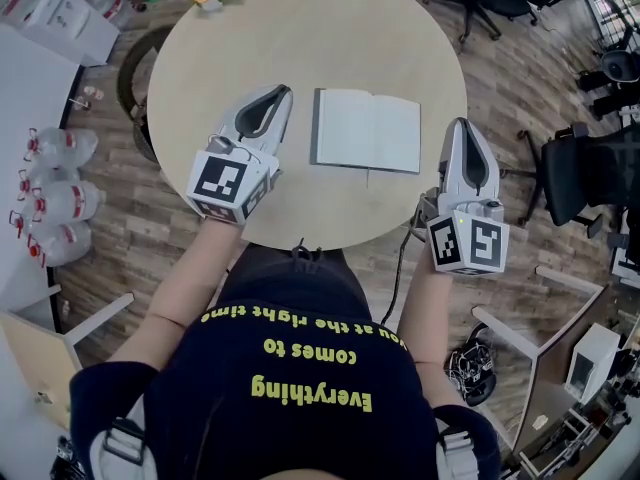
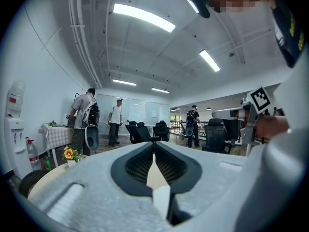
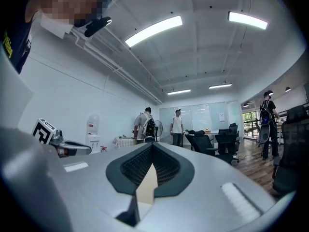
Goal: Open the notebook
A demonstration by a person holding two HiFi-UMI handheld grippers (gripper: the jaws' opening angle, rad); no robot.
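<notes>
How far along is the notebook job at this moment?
Done, it seems: the notebook lies open and flat on the round table, with two pale pages showing. In hand: nothing. The left tool and the right tool are both shut and empty, one at either side of the notebook and apart from it. Left: nothing obvious, judging by how the pages lie.

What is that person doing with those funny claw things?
A person at a round table holds a gripper in each hand. The notebook lies open on the table between them. The left gripper and the right gripper are both shut and hold nothing, and neither one touches the notebook. So the opening looks done.
</notes>
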